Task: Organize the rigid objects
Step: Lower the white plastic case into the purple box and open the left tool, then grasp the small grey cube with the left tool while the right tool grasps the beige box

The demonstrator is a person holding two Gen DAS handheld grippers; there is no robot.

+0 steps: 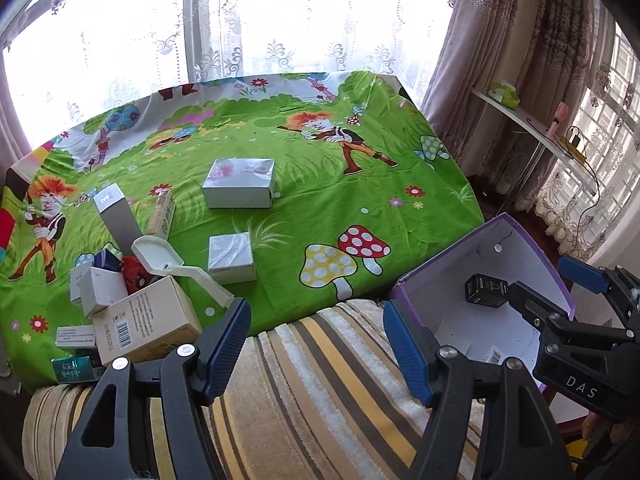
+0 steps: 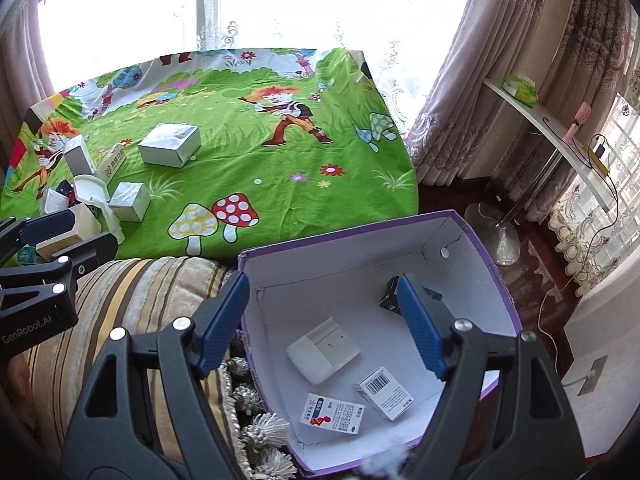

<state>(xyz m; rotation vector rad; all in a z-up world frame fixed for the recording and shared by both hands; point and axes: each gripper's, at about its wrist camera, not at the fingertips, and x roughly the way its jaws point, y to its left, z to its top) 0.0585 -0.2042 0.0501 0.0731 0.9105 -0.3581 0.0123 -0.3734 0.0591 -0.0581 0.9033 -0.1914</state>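
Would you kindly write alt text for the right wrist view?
The open right gripper hovers empty above a purple box holding a white case, a black box and two cartons. Behind, more boxes sit on a green cartoon cloth; the left gripper shows at left.

Counts on the cloth and in the bin

One purple bin (image 2: pixel 472 236) holds four items; two silver boxes (image 1: pixel 239 183) and one white scoop (image 1: pixel 160 254) sit apart from a pile of roughly nine cartons (image 1: pixel 148 320).

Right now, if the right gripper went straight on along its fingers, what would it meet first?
Probably the white floor of the purple-rimmed box, near the white case lying inside. The right gripper is open and empty; depth is hard to judge.
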